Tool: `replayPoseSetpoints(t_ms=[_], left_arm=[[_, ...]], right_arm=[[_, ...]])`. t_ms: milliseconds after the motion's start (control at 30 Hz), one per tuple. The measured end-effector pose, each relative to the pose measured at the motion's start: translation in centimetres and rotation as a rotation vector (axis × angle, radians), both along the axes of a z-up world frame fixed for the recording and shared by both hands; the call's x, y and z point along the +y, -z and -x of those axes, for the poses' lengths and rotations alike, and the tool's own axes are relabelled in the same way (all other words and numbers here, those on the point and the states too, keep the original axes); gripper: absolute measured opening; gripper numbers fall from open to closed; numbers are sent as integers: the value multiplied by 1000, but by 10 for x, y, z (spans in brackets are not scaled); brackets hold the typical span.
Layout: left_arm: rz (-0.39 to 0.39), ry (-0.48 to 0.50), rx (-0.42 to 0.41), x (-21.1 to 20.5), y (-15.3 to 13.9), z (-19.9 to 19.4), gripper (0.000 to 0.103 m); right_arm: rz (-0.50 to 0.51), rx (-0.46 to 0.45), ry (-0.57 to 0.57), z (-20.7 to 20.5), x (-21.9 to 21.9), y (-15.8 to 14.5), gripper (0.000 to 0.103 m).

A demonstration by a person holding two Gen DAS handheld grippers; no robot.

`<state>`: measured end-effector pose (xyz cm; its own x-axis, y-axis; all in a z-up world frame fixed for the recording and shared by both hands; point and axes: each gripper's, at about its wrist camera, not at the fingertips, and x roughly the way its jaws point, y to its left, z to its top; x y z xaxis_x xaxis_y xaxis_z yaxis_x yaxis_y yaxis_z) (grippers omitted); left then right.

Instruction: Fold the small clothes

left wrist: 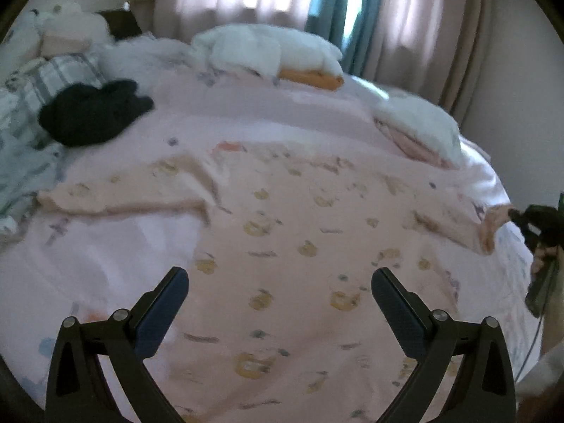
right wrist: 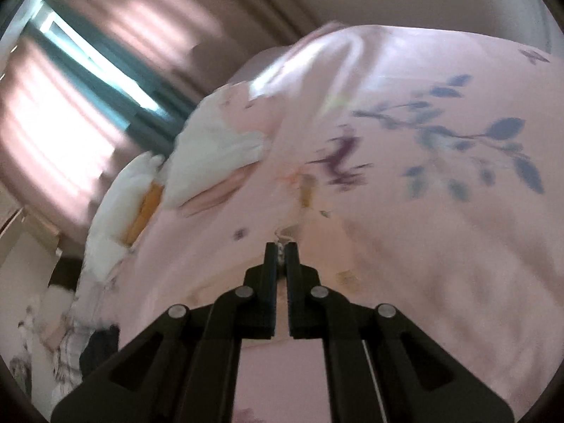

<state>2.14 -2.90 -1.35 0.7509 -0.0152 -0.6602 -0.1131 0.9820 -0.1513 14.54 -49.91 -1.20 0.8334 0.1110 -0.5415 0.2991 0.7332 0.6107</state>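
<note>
A small pink shirt (left wrist: 289, 232) with yellow bear prints lies spread flat on the pink bedsheet (left wrist: 105, 246), its sleeves out to the left and right. My left gripper (left wrist: 280, 282) is open and empty, just above the shirt's lower body. My right gripper (left wrist: 521, 218) shows at the right edge of the left wrist view, at the shirt's right sleeve cuff. In the right wrist view my right gripper (right wrist: 281, 246) is shut on the sleeve cuff (right wrist: 282, 238) and the pink cloth (right wrist: 306, 190) runs away from the tips.
A black garment (left wrist: 91, 112) lies at the back left beside plaid and floral bedding (left wrist: 53, 77). Folded white and orange clothes (left wrist: 275, 53) and a white and pink stack (left wrist: 419, 130) sit at the back. Curtains (left wrist: 405, 17) hang behind the bed.
</note>
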Motion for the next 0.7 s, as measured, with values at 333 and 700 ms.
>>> replayPoseSetpoints(t_ms=[333, 700], left_arm=[[-106, -62, 27, 29, 8, -10, 103], [-54, -108, 26, 80, 9, -3, 103]], right_arm=[[51, 73, -224, -62, 129, -6, 5], [6, 130, -363, -103, 241, 19, 5]])
